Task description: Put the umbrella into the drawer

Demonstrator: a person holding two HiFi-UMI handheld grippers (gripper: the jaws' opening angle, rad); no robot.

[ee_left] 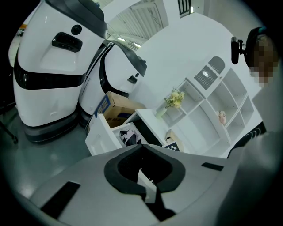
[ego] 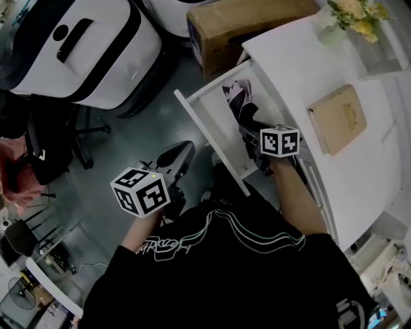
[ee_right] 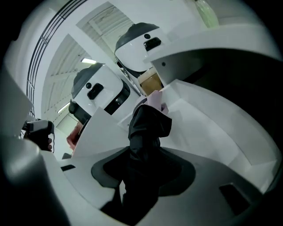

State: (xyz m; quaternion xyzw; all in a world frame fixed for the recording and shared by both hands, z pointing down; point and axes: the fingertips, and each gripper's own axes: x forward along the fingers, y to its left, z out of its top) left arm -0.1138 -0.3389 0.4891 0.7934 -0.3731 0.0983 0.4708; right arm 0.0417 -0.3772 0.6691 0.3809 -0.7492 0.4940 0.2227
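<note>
A folded black umbrella (ego: 241, 103) with a pink and white patch reaches into the open white drawer (ego: 205, 119). My right gripper (ego: 255, 142) is shut on its near end, over the drawer's near part. In the right gripper view the umbrella (ee_right: 148, 123) runs out from between the jaws of the right gripper (ee_right: 143, 152) above the drawer's floor (ee_right: 208, 128); whether it touches the floor I cannot tell. My left gripper (ego: 173, 159) hangs left of the drawer, over the grey floor. Seen from its own view, the left gripper (ee_left: 142, 148) is shut and empty, pointing at the drawer (ee_left: 99, 137).
A tan book (ego: 337, 119) lies on the white cabinet top (ego: 359, 186), with a vase of flowers (ego: 352, 16) at its far end. A cardboard box (ego: 237, 26) stands behind the drawer. White machines (ego: 90, 45) and a black office chair (ego: 58, 141) stand at the left.
</note>
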